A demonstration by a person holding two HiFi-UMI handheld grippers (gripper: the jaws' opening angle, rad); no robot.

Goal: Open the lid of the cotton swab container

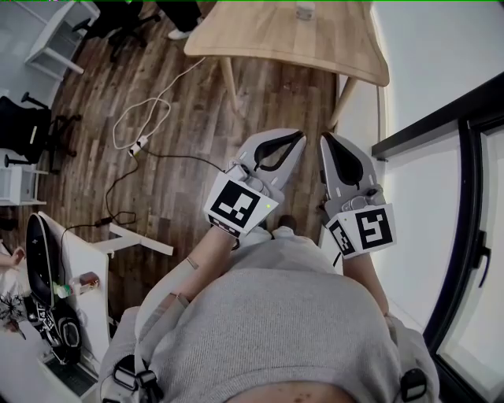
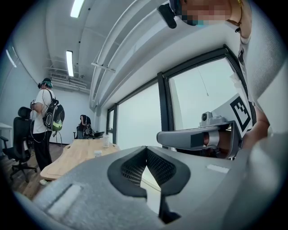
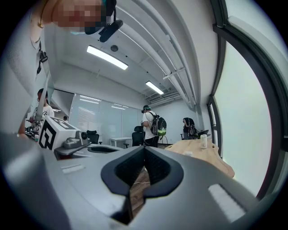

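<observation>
Both grippers are held level close to my chest, side by side over the wooden floor. My left gripper (image 1: 293, 140) is shut with nothing between its jaws, and so is my right gripper (image 1: 326, 142). Ahead stands a light wooden table (image 1: 276, 35). At its far end sits a small pale container (image 1: 305, 11), too small to tell its lid. In the left gripper view the shut left gripper (image 2: 146, 156) looks toward a tall cup-like container (image 2: 106, 141) and a small white item (image 2: 97, 153) on the table. The right gripper view, over the shut right gripper (image 3: 144, 155), shows the same tall container (image 3: 204, 141).
A white cable and power strip (image 1: 138, 146) lie on the floor at the left. A white desk (image 1: 87, 268) stands at lower left and black office chairs (image 1: 24, 126) further left. A window wall (image 1: 472, 236) runs along the right. A person with a backpack (image 3: 150, 126) stands beyond the table.
</observation>
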